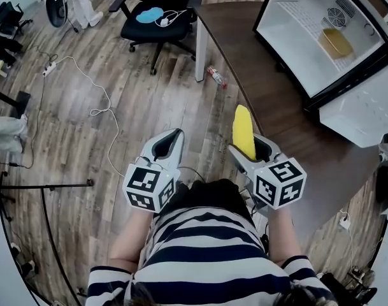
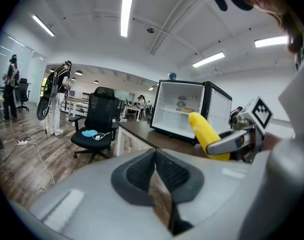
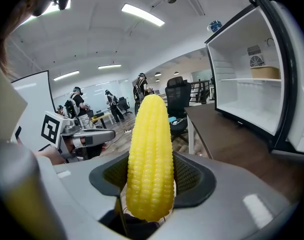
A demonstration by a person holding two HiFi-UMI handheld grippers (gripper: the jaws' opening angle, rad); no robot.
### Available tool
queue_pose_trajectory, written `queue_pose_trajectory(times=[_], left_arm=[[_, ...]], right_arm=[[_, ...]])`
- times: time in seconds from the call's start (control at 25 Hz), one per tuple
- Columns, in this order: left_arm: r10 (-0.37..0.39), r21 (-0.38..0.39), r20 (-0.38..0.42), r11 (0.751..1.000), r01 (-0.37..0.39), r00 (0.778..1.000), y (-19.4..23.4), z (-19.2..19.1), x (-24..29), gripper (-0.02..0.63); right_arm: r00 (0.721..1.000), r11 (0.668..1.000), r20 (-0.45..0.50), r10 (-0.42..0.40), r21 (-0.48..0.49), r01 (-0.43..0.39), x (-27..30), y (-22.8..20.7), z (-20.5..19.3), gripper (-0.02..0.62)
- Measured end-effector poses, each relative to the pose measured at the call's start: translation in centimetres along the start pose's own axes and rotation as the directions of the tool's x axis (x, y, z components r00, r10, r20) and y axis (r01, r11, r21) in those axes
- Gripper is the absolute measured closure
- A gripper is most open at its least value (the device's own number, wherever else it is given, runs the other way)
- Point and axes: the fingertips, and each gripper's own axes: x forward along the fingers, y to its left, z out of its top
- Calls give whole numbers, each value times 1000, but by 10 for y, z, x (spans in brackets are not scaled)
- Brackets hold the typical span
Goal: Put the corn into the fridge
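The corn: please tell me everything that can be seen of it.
The corn is a whole bright yellow cob, no husk, with neat rows of kernels, tapering to a rounded tip; it looks glossy, perhaps plastic. Its lower part is clamped in the right tongs, the tip pointing along them, away from the person. Nothing else touches it. It is in the air by the brown desk, outside the open fridge.

— Clamping what in the right hand-held gripper (image 3: 151,181)?
— Pinching a yellow corn (image 3: 149,149) between both jaws, keeping it upright, tip pointing up.
— And looking toward what on the right?
— Facing a white fridge (image 3: 224,79) sitting open on the brown tabletop (image 3: 226,139) and holding a yellowish container (image 3: 265,72) on its shelf.
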Motion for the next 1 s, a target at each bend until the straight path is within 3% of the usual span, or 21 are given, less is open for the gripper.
queue_pose_trajectory(times=[0.4,0.8,1.0], left_arm=[[-5,-4,-13,1000,5,1000,1,10,51,606],[-39,10,30,999,39,999,-3,53,161,606],[-52,27,9,998,52,999,-12,63,206,606]], right_arm=[[1000,1000,-27,17,-8,-17,27,-42,15,345],[999,999,-39,36,13,-36,62,-132,49,345],[999,999,-46,23,32,-21,71,-173,56,345]])
